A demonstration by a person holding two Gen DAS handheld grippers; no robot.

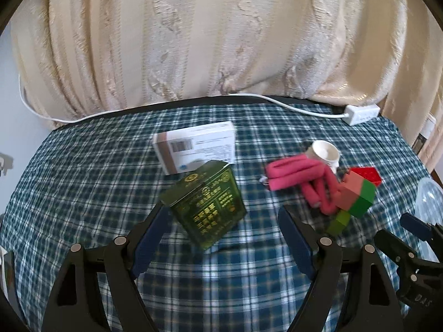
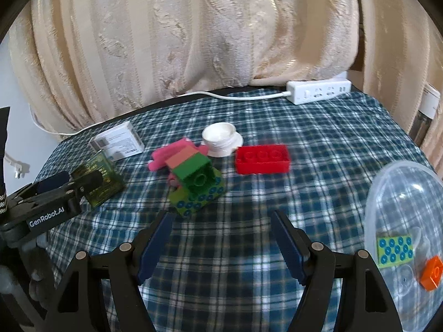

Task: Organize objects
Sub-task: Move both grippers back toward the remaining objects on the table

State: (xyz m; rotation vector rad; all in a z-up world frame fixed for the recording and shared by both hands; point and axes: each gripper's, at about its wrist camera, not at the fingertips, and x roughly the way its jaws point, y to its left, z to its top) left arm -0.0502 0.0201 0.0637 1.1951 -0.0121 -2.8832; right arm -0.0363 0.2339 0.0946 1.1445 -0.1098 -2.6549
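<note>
A dark green box (image 1: 207,204) lies tilted on the checked cloth just ahead of my open left gripper (image 1: 223,214), between its fingers, not gripped. It also shows in the right wrist view (image 2: 101,178). A white carton (image 1: 195,146) lies behind it. A pink rolled cloth (image 1: 293,175), a white cup (image 1: 324,152), a pink-and-green brick stack (image 2: 193,178) and a red brick (image 2: 263,158) lie in the middle. My right gripper (image 2: 221,221) is open and empty, short of the brick stack.
A clear plastic container (image 2: 398,193) at the right holds a green dotted tile (image 2: 396,250) and an orange brick (image 2: 432,272). A white power strip (image 2: 318,91) and its cord lie at the table's far edge. Beige curtains hang behind.
</note>
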